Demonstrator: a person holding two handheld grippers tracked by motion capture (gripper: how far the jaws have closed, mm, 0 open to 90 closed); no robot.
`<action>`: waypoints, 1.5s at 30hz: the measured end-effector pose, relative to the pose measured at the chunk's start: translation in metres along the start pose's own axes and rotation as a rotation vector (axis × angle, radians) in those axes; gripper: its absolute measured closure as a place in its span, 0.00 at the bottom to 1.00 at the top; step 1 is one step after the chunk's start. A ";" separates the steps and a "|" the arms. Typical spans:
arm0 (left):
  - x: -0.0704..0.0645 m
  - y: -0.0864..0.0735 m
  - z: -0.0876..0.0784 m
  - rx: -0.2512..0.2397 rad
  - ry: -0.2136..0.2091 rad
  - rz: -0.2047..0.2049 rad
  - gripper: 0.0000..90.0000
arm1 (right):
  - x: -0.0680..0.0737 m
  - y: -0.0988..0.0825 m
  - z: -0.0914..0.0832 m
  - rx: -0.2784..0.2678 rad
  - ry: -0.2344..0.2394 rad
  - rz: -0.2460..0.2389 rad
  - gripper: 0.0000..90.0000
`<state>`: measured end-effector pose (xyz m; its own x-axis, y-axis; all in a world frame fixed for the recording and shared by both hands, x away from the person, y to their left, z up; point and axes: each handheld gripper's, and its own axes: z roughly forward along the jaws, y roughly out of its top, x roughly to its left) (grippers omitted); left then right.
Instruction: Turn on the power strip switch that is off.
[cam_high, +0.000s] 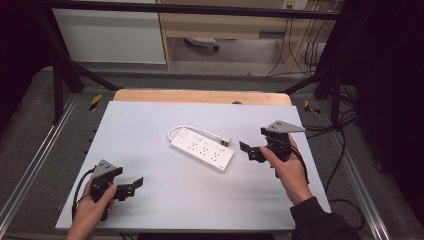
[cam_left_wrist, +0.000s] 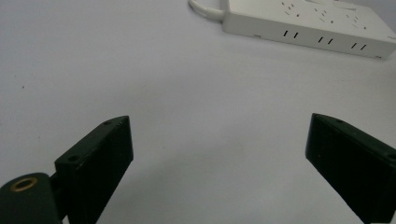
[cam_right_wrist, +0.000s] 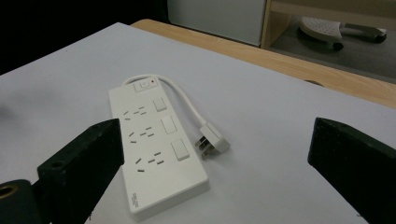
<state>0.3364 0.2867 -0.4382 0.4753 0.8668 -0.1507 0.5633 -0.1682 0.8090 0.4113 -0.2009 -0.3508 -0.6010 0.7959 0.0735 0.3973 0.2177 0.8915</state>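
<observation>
Right gripper (cam_right_wrist: 215, 172): jaws spread wide, holding and touching nothing. White power strip (cam_right_wrist: 154, 144) lies flat on the white table (cam_right_wrist: 280, 116) just ahead of it, between the jaws' lines; its short cord loops back to a plug (cam_right_wrist: 212, 138) beside the strip. Small print on the strip's near end is unreadable. Left gripper (cam_left_wrist: 219, 163): jaws wide apart, empty, with the strip well ahead.

A white sheet (cam_high: 150, 150) covers the tabletop (cam_high: 200, 96), whose wooden far edge shows bare. Black frame bars (cam_high: 65, 65) stand at both sides over grey floor (cam_high: 30, 125). Beyond sit a white cabinet (cam_high: 110, 35) and a wooden shelf (cam_high: 225, 25) (cables (cam_high: 300, 55) hang beside it). The room's edges are dark.
</observation>
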 end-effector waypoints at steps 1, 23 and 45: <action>0.000 0.000 0.000 0.000 0.000 0.001 0.08 | 0.001 0.001 0.002 -0.002 0.002 0.000 0.05; 0.000 0.000 0.001 0.003 0.000 0.011 0.08 | 0.012 0.015 0.039 -0.037 -0.020 0.011 0.26; -0.001 0.001 0.001 0.002 -0.003 0.016 0.08 | 0.034 0.020 0.078 -0.070 0.006 -0.051 0.85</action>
<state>0.3373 0.2852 -0.4382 0.4861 0.8627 -0.1398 0.5569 -0.1825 0.8103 0.4527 -0.1254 -0.3651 -0.6236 0.7812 0.0298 0.3168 0.2176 0.9232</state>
